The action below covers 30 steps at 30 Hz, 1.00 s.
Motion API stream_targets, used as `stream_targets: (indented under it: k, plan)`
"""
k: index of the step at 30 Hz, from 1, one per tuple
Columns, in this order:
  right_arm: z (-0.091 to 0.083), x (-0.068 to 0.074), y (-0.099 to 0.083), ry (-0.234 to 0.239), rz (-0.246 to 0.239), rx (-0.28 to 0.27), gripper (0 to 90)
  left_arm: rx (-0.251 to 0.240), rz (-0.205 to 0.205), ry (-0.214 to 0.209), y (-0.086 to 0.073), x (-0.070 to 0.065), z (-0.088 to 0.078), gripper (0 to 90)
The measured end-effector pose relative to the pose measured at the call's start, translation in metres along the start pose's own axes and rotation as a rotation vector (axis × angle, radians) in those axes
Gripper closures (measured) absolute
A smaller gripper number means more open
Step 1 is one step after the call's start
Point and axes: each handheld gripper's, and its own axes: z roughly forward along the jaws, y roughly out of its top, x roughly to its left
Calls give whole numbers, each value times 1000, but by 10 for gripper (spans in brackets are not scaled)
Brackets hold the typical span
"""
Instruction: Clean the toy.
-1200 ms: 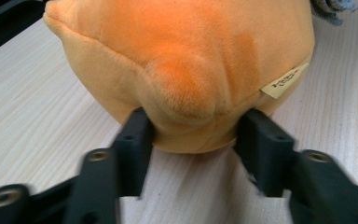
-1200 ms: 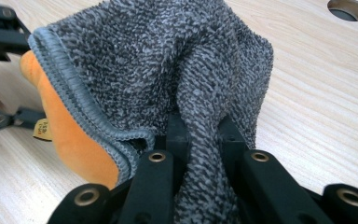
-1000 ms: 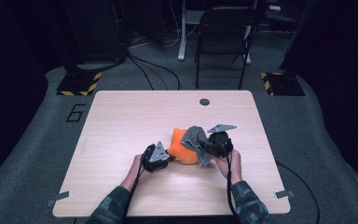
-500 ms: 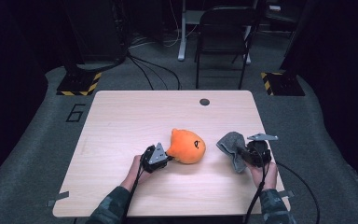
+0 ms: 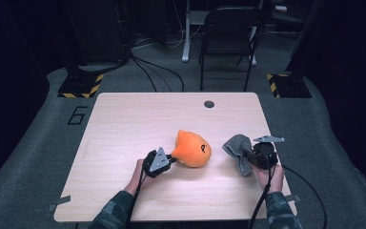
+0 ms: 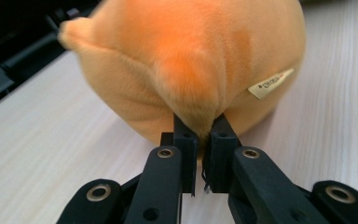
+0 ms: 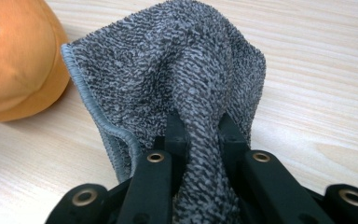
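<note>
The left gripper (image 6: 199,128) has just closed, pinching the round orange plush toy (image 6: 191,60). The right gripper (image 7: 200,126) clamps a grey terry cloth (image 7: 177,70) beside it on the pale wooden table (image 5: 124,124).

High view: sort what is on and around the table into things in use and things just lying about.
In use: orange plush toy, pinched by left tool; grey cloth, pinched by right tool.
Lying about: folding chair, floor cables, striped floor plates.

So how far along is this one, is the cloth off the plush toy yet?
Done: the grey cloth is off the orange plush toy and sits apart from it, at the table's right side. In hand: the right gripper is clamped on a fold of the cloth, and the left gripper pinches the toy's plush. Left: probably letting go of both; what follows can't be told.
</note>
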Motion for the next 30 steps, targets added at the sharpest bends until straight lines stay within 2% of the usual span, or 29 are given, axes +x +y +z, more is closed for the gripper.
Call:
stream_targets:
  k: [1, 4, 6, 9, 13, 15, 18, 21, 26, 27, 28, 30]
  plan:
    - [0, -1, 0, -3, -2, -2, 790, -26, -14, 12, 4, -1, -2, 855]
    - [-1, -4, 0, -7, 9, -3, 790, -80, -48, -8, 15, 0, -8, 855]
    - [-2, -6, -1, -14, 11, -5, 790, -100, -68, -24, 25, -1, -12, 855]
    - [-5, -8, 0, -16, 20, -16, 790, -104, -91, -45, 38, -2, -18, 854]
    - [-9, -9, 2, -18, 13, -31, 790, -65, -139, -83, 53, -4, -21, 851]
    - [-11, -8, 3, -20, 16, -42, 790, -40, -180, -108, 57, -5, -21, 850]
    - [-14, -5, 6, -26, -5, -52, 790, -9, -235, -130, 61, -5, -20, 849]
    - [-17, 0, 9, -32, -27, -62, 790, 10, -301, -152, 62, -2, -20, 848]
    - [-25, 10, 19, -21, -50, -92, 790, 48, -410, -153, 58, 2, -16, 847]
    - [-28, 13, 22, -13, -55, -103, 790, 63, -426, -164, 57, 4, -15, 847]
    - [-31, 17, 25, -7, -61, -113, 790, 72, -445, -156, 54, 4, -13, 846]
    - [-36, 30, 33, 8, -93, -132, 790, 88, -461, -160, 51, 5, -10, 846]
